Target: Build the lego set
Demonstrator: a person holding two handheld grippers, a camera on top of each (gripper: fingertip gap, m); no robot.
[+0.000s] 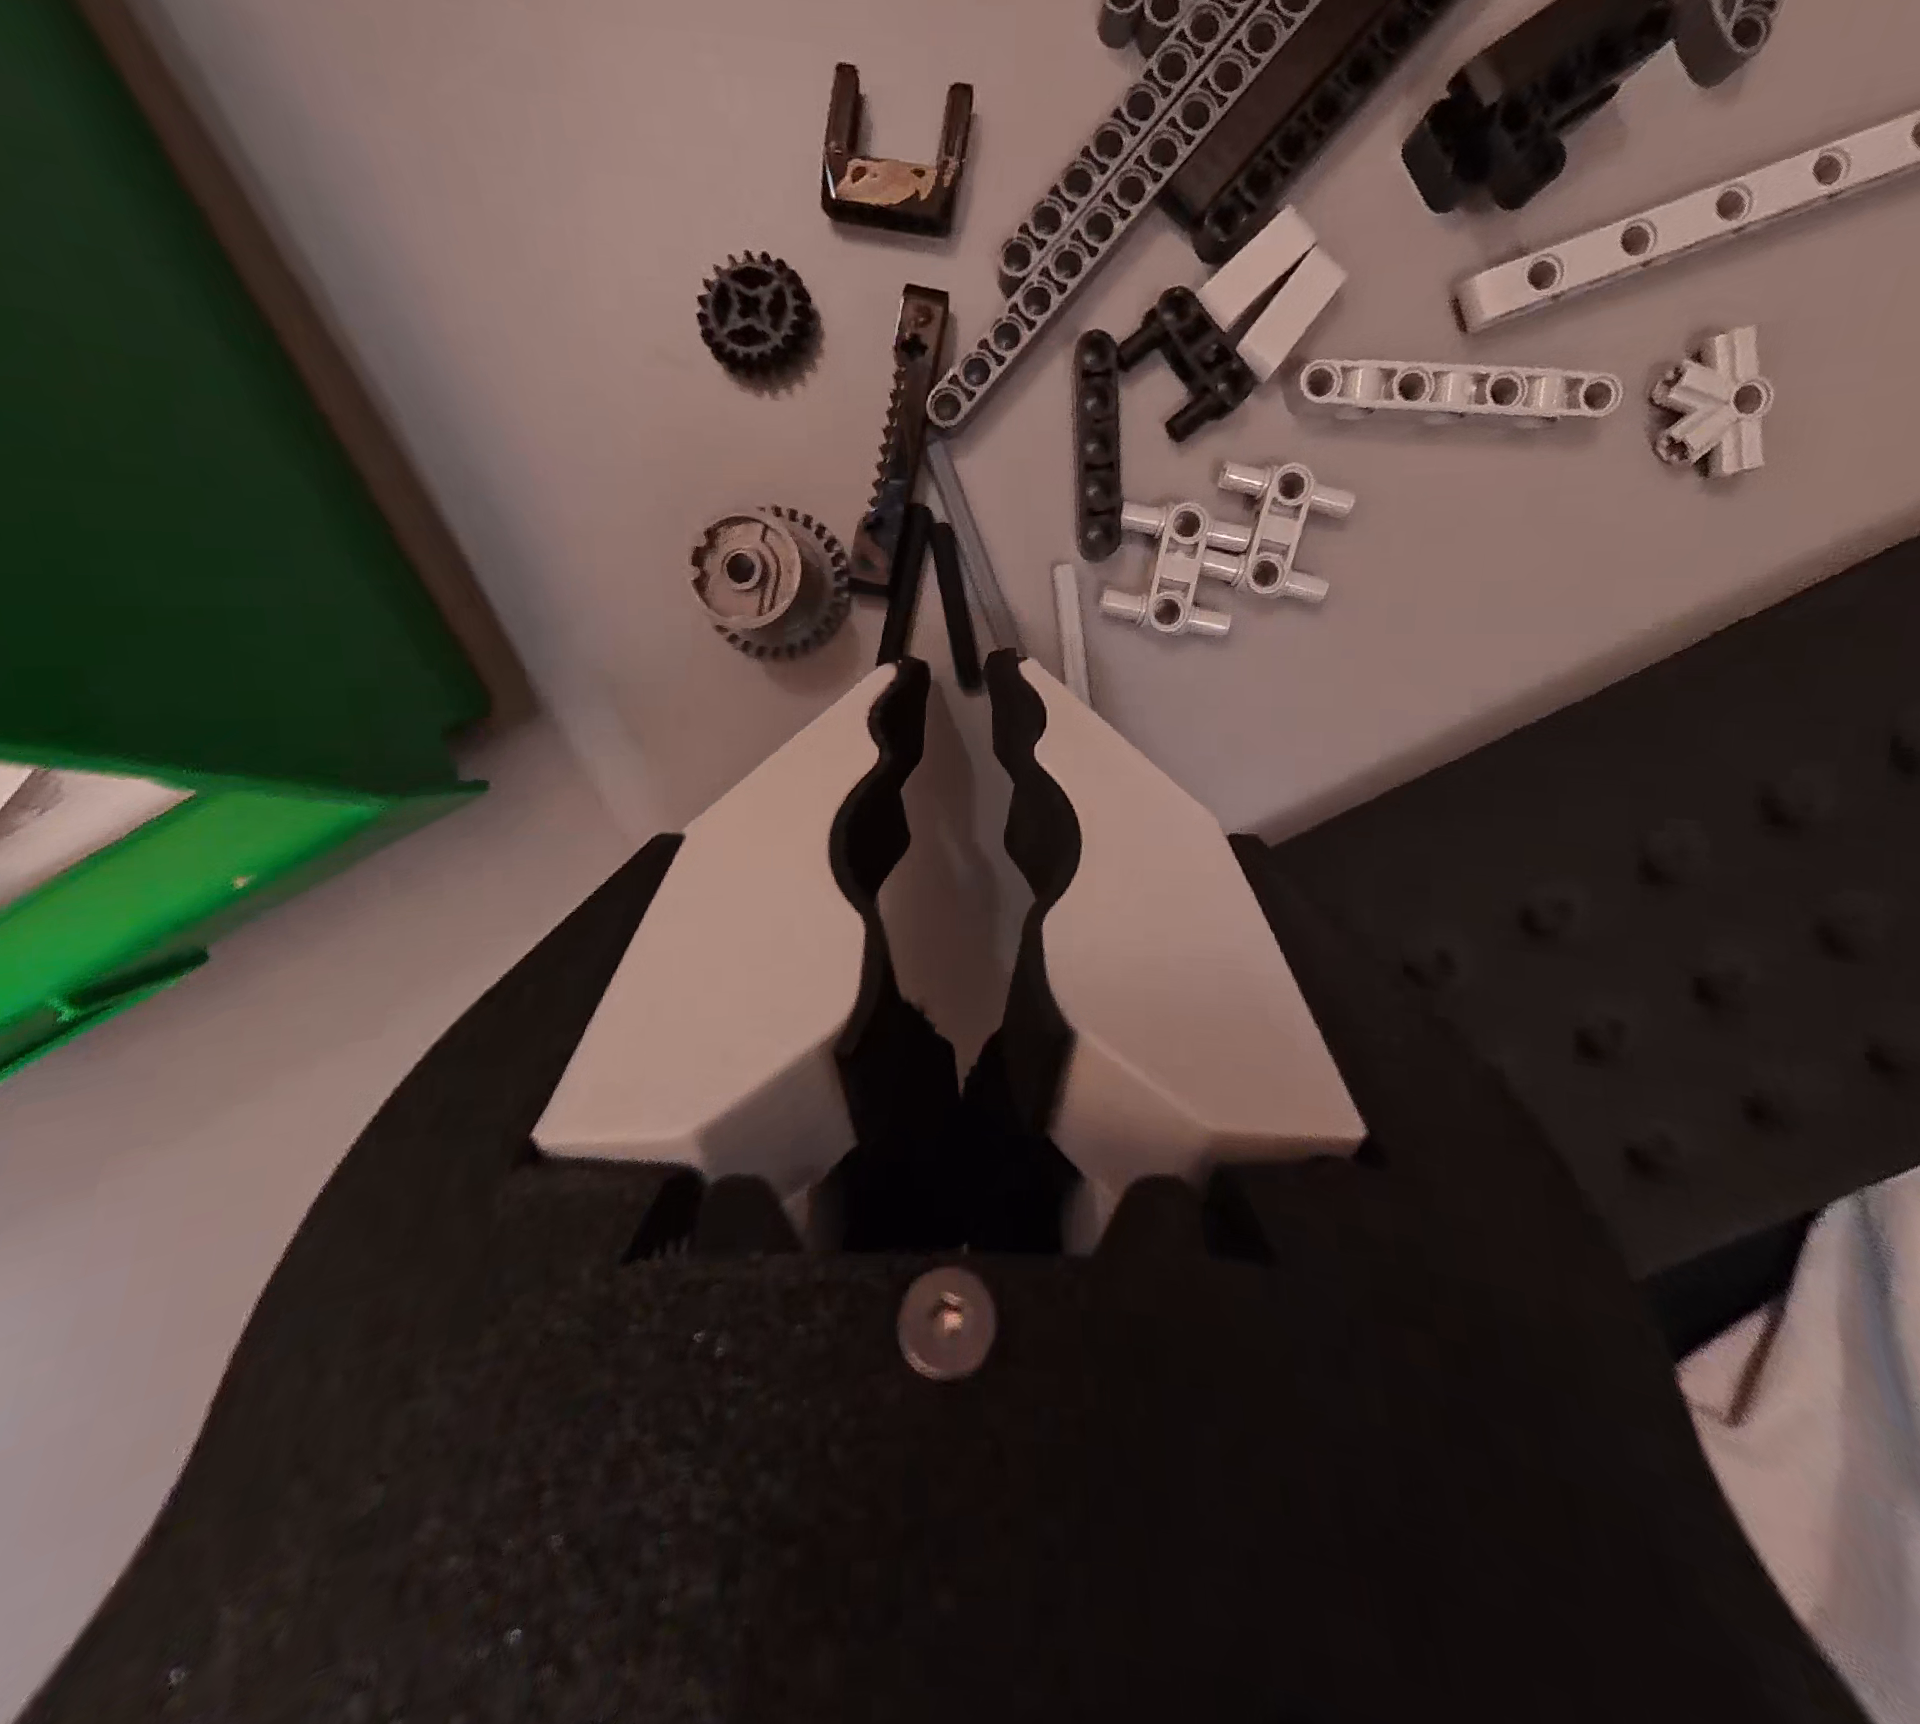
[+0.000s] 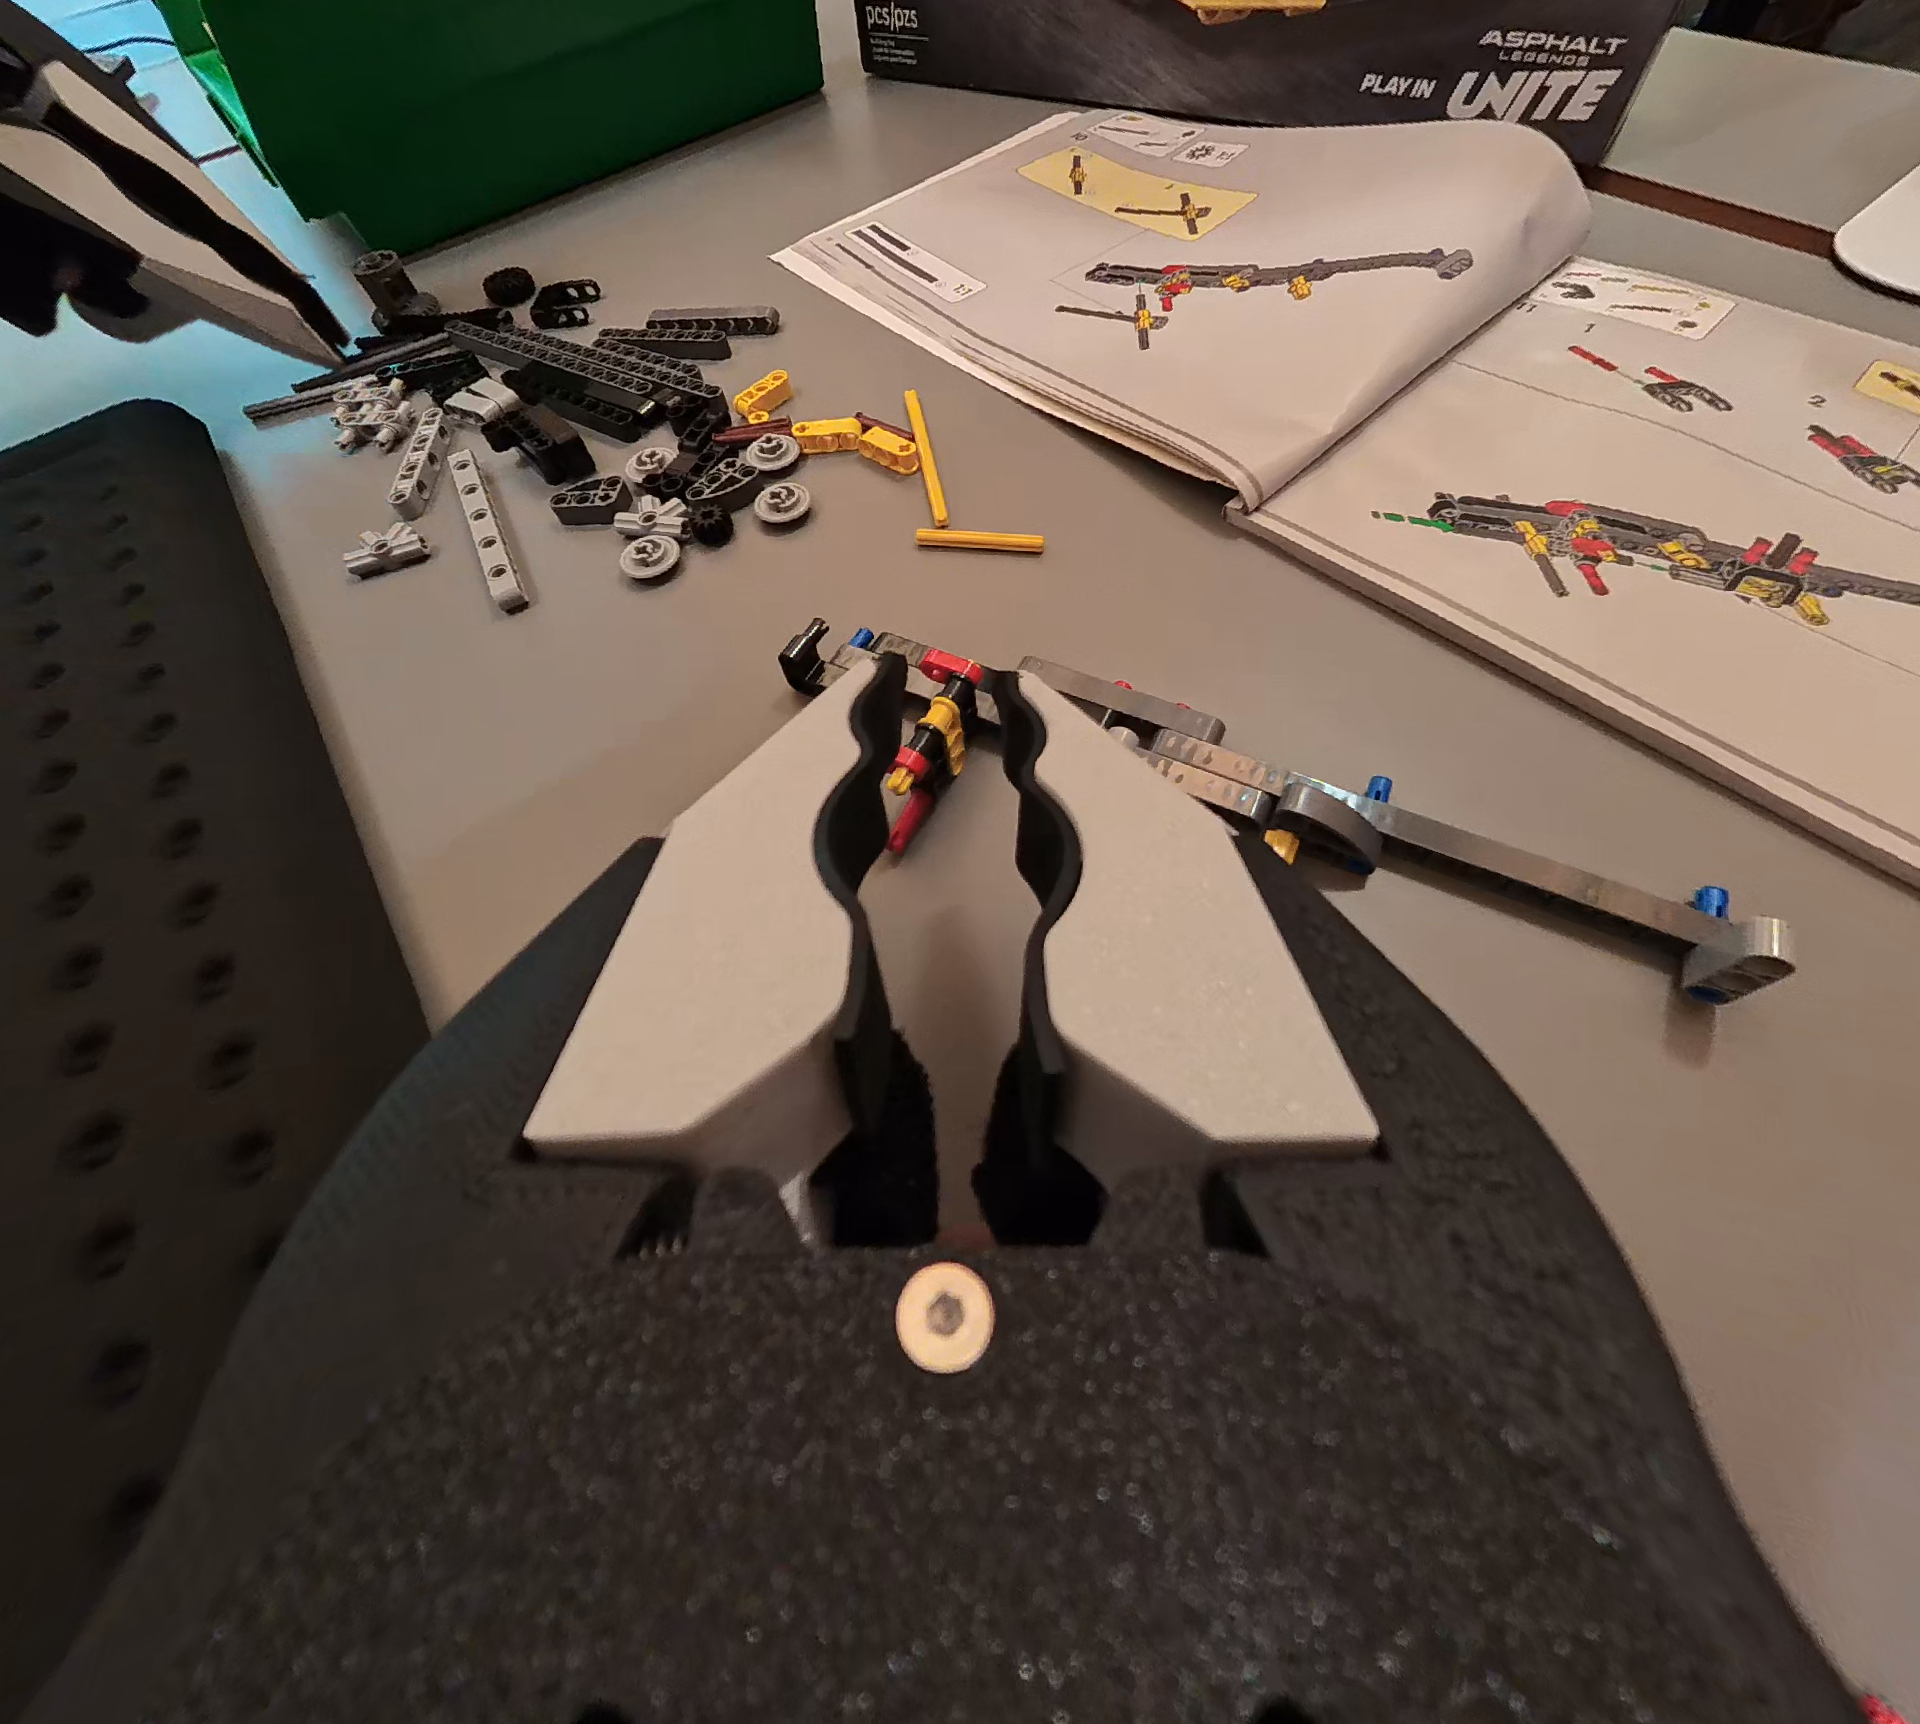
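the left gripper [image 1: 951, 672] hangs with jaws parted over black axles [image 1: 902, 588] at the edge of the loose parts pile [image 2: 582, 438], while the right gripper [image 2: 948, 672], also parted and empty, straddles the red-and-yellow joint of the half-built beam assembly [image 2: 1455, 833] lying on the table [image 2: 623, 739] below the manual [image 2: 1351, 386].

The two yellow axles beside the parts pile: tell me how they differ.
The farther yellow axle looks longer and runs away from the camera; the nearer yellow axle looks shorter and lies crosswise. The farther one's top end lies by the yellow connectors; the nearer one lies alone. Both are thin, yellow, flat on the grey table.
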